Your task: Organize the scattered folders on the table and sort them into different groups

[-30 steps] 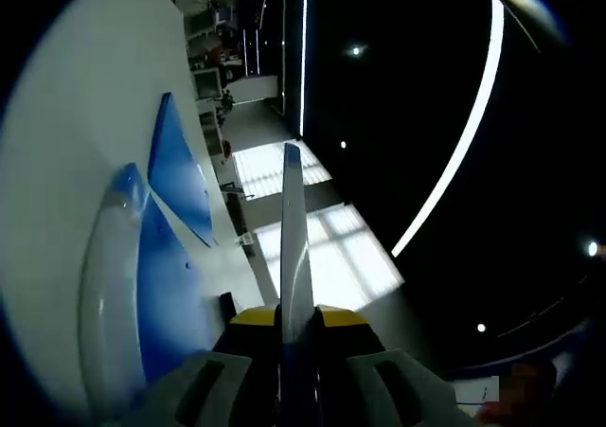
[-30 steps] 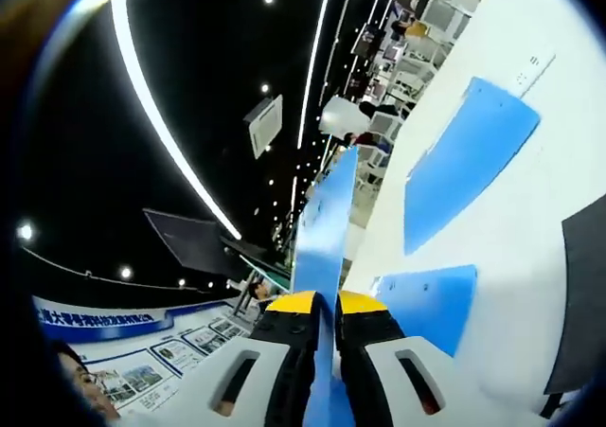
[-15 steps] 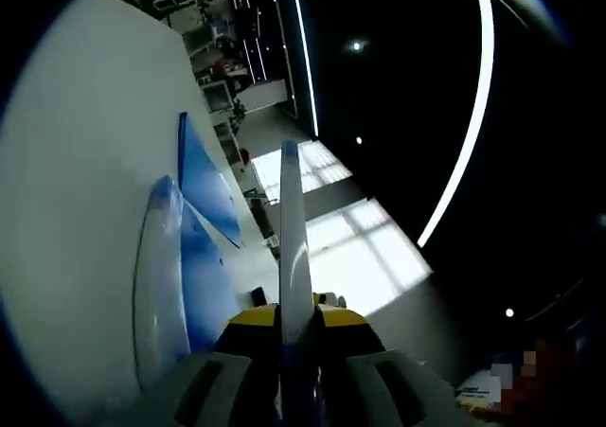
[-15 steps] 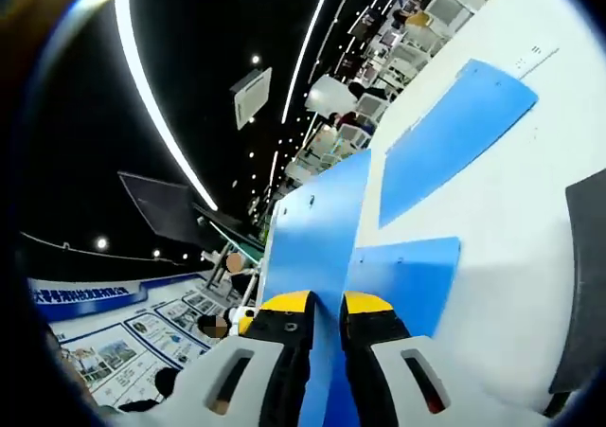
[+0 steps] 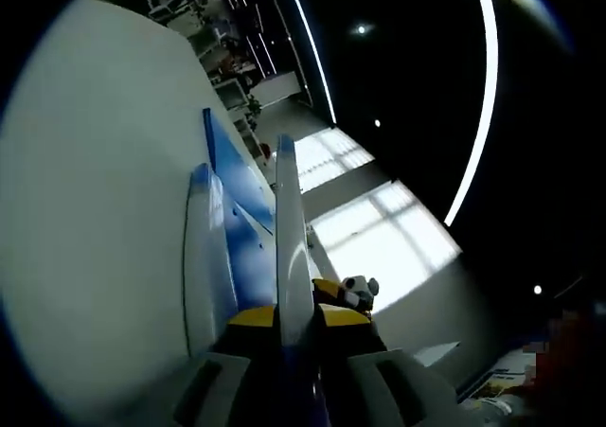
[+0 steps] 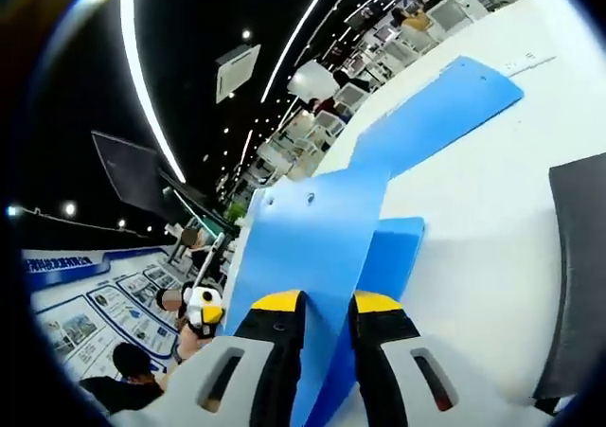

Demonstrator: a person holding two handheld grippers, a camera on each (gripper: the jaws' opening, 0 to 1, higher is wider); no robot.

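Tabletop (image 6: 473, 219): white surface carrying the folders; in the left gripper view it shows as the pale expanse (image 5: 95, 209) tilted to one side. Judge your set-down against it, not against the picture edges, since both views roll with your hands.
Far blue folder (image 6: 436, 105): lies flat on the tabletop, well beyond the one you hold, with a small white strip just past its far end. It looks like a fair anchor for a blue group.
Dark folder (image 6: 573, 275): a dark grey sheet at the edge of the right gripper view, lying flat and apart from the blue ones; likely a separate group.
Held blue folder (image 6: 312, 247): raised off the tabletop, seen broad-face from the right and edge-on from the left (image 5: 289, 257). Keep both hands level as you lower it, so it does not twist or buckle.
Lower blue folder (image 6: 388, 257): lies on the tabletop directly behind the held one. Square the edges before releasing if you stack onto it.
Right gripper (image 6: 327, 304): fingers closed on the near edge of the held blue folder, yellow tips on either side of it.
Left gripper (image 5: 289, 318): fingers likewise closed on the held blue folder's edge.
Containers: no tray, box or bin can be made out; groups would have to be piles on the tabletop.
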